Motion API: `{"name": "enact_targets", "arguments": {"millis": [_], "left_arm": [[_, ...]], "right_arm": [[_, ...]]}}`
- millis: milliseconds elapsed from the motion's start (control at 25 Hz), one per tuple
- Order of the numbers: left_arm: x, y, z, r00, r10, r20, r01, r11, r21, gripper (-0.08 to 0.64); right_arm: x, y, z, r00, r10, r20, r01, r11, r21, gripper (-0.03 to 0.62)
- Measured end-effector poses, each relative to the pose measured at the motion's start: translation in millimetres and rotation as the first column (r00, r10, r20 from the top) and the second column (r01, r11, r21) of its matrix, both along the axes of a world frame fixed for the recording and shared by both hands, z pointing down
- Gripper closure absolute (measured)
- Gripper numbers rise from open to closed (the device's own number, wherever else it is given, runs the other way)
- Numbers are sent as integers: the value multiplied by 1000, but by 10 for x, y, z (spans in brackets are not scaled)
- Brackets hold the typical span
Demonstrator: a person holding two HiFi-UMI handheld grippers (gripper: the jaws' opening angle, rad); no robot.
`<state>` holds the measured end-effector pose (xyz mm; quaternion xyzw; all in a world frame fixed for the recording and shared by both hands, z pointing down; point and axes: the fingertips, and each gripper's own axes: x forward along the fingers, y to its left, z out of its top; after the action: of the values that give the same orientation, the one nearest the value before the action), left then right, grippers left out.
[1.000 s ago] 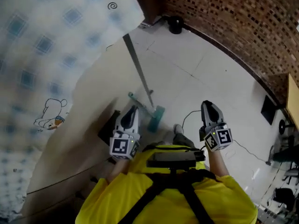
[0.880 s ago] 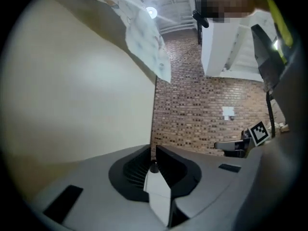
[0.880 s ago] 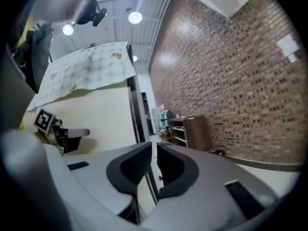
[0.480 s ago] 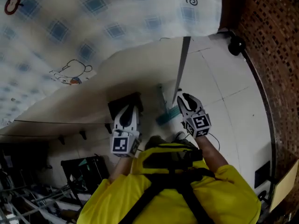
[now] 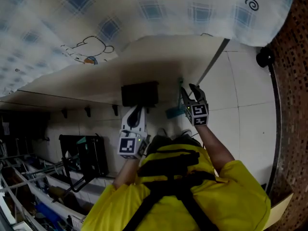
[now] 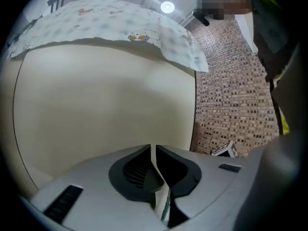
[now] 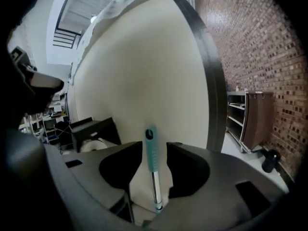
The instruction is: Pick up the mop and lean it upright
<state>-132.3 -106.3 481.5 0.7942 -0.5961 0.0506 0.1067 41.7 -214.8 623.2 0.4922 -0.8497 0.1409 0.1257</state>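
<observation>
The mop stands upright against the cream wall. Its teal handle grip and chrome shaft rise between the jaws of my right gripper. Those jaws are opening, and a gap shows on each side of the handle. In the head view my right gripper is up at the wall, with the teal mop head just below it on the floor. My left gripper hangs to the left, away from the mop. Its jaws are shut with nothing between them.
A black box sits at the foot of the wall, just left of the mop. A checked cloth hangs over the wall top. The brick wall runs along the right, with a small black object at its base. Metal racks crowd the lower left.
The head view has swung round toward the wall. My right gripper moved left to the mop handle at the wall, and its jaws have spread apart. My left gripper has barely moved.
</observation>
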Motion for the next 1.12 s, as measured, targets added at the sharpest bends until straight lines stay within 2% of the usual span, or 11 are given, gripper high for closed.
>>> {"name": "enact_targets", "arguments": {"millis": [200, 280, 320, 440, 640, 800, 920, 1120], "left_arm": [[-229, 100, 22, 1000, -9, 16, 9, 1000, -5, 523], [-311, 118, 55, 1000, -7, 20, 7, 1000, -19, 523], [-344, 124, 68, 1000, -5, 22, 5, 1000, -26, 523], [-420, 135, 82, 999, 1, 35, 1, 999, -39, 523], [-509, 107, -9, 999, 22, 29, -21, 1000, -14, 523], [-511, 94, -115, 999, 41, 23, -41, 999, 20, 523], [-533, 82, -219, 998, 54, 8, -55, 997, 51, 523], [-576, 97, -444, 997, 71, -7, -70, 991, 110, 523]], "right_arm": [[-231, -206, 423, 997, 51, -50, -53, 998, -44, 426], [-285, -242, 506, 993, 84, -79, -87, 996, -27, 436], [-292, -257, 519, 990, 105, -92, -107, 994, -7, 474], [-289, -250, 520, 983, 146, -111, -144, 989, 30, 479], [-247, 51, 404, 984, 135, -113, -133, 991, 20, 482], [-115, 555, 13, 992, 91, -92, -86, 995, 56, 482], [-37, 855, -568, 996, 55, -71, -46, 991, 126, 482], [-28, 1128, -1856, 1000, 6, 14, -9, 952, 307, 482]]}}
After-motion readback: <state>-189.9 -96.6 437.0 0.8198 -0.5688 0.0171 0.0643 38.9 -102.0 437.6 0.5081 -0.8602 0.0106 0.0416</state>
